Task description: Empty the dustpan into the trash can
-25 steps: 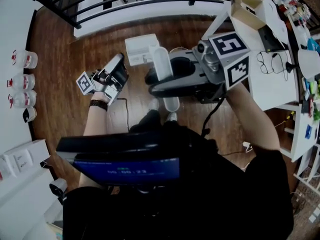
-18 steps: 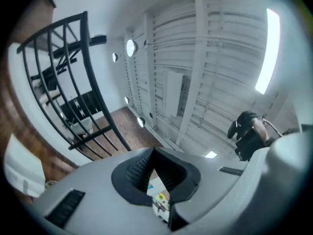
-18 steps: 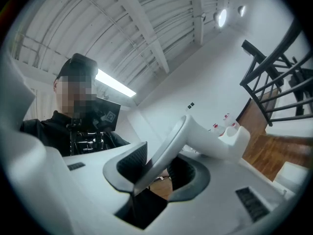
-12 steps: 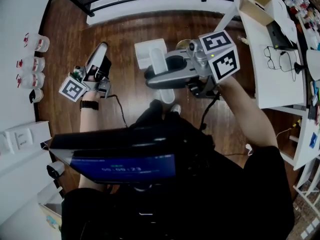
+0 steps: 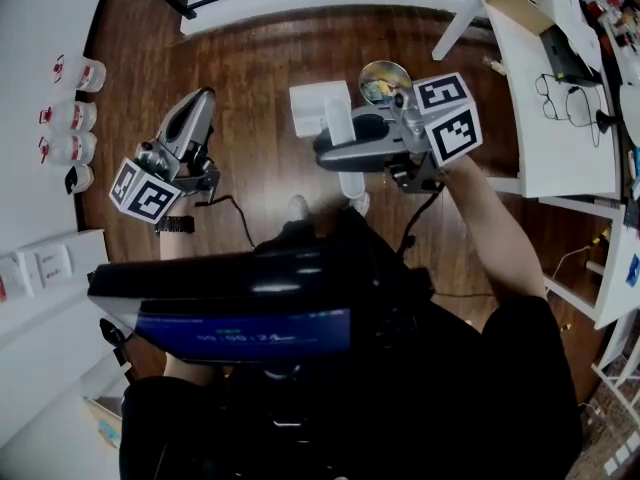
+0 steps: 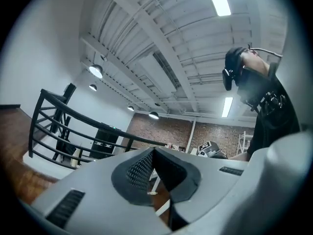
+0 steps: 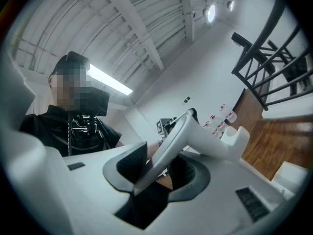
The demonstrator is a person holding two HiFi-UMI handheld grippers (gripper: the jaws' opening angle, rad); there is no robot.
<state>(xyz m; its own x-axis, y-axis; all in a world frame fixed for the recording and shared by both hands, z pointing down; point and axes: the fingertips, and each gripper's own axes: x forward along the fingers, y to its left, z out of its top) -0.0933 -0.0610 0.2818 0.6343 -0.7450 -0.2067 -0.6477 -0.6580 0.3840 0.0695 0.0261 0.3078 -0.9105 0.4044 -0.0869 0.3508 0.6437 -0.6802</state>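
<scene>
Right gripper (image 5: 330,153) (image 7: 151,168) has its jaws clamped partway shut on the white handle of the dustpan (image 5: 318,108) (image 7: 195,131), and the handle runs out between the pads and away from the camera. From the head view, the gripper reaches in from the right, level over the wooden floor (image 5: 260,48). The pan's flat white scoop sits at the far end of the handle. Just to the right of the scoop is the trash can (image 5: 385,78), a small round bin standing open with scraps showing inside. I can't tell how high the scoop is held over the floor.

Over on the left, well apart from the dustpan, the left gripper (image 5: 203,103) (image 6: 154,153) has its jaws pressed together with nothing between them. Its own view looks out toward a black railing (image 6: 73,116) and the ceiling.

A white table (image 5: 530,168) stands at the right with glasses (image 5: 555,108) on it.
</scene>
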